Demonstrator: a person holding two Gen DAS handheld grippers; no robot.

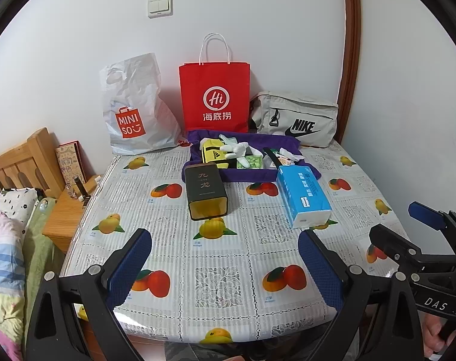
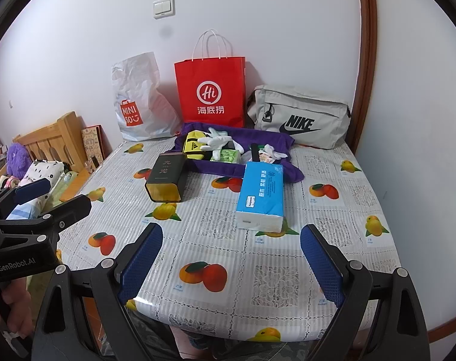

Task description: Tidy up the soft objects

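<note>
A purple cloth lies at the back of the table and holds white gloves, a yellow Adidas item, a green pack and small white pieces. A blue tissue pack and a dark tin lie in front of it. My left gripper is open and empty over the near table. My right gripper is open and empty beside it.
A white Miniso bag, a red paper bag and a grey Nike bag stand against the back wall. The fruit-print tablecloth covers the table. A bed with a wooden headboard is at the left.
</note>
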